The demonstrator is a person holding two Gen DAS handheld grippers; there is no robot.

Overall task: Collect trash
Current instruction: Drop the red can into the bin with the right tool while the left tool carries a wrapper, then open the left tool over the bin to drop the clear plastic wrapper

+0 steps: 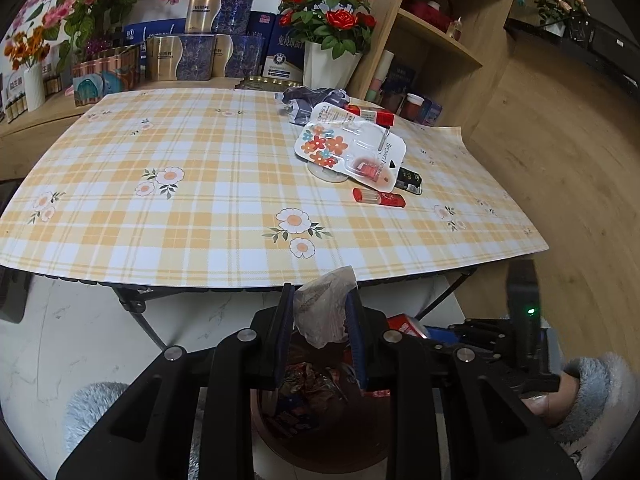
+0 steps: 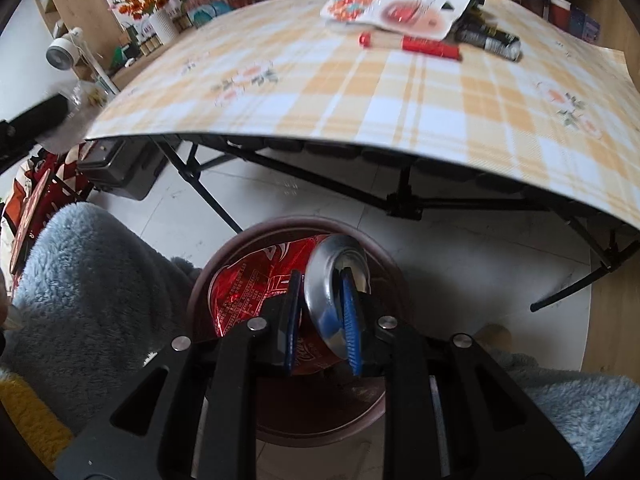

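My left gripper (image 1: 320, 320) is shut on a crumpled clear plastic wrapper (image 1: 324, 304), held over the brown trash bin (image 1: 320, 436), which holds coloured wrappers. My right gripper (image 2: 320, 312) is shut on a crushed red soda can (image 2: 280, 280), gripped at its silver top, right above the bin's rim (image 2: 240, 240). On the checked tablecloth (image 1: 200, 200) lie a flowered blister pack (image 1: 352, 148), a red tube (image 1: 378, 198), a black packet (image 1: 408, 180) and a crumpled grey bag (image 1: 308, 100).
The folding table's black legs (image 2: 400, 196) stand just behind the bin. Flower pots (image 1: 332, 40) and boxes (image 1: 200, 56) line the back. A wooden shelf (image 1: 440, 40) is at the right. Fluffy slippers (image 2: 100, 280) flank the bin.
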